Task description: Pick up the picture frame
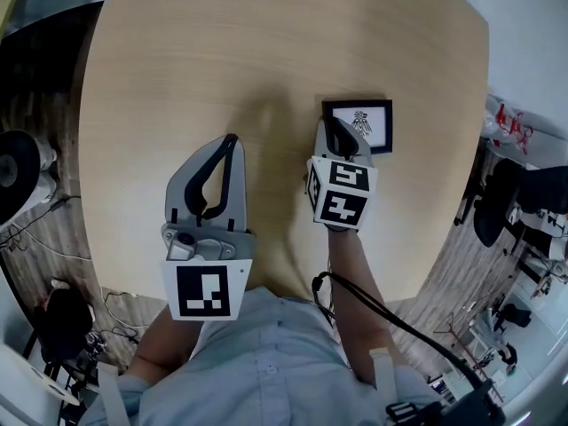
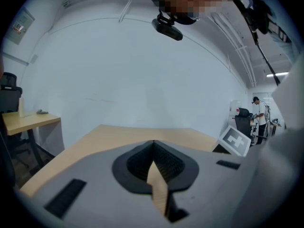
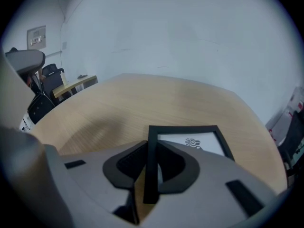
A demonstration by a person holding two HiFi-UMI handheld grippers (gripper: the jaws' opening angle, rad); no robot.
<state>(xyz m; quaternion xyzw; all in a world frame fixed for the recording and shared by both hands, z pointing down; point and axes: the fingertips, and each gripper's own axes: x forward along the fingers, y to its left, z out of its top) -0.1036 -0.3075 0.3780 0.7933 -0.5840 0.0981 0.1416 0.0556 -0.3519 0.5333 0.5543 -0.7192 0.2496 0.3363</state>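
The right gripper (image 3: pixel 151 148) clamps its nearly closed jaws on the left edge of the small black rectangular picture frame (image 3: pixel 190 142), which lies right of centre on the pale round wooden table (image 1: pixel 222 51); lower left, the left gripper (image 1: pixel 231 145) hovers closed and empty.

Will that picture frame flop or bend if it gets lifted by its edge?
Probably not floppy: the picture frame has straight black borders and lies flat on the table, so it looks stiff. It looks thin, so likely light. The right gripper grips only one side border, so the far side may dip or twist.
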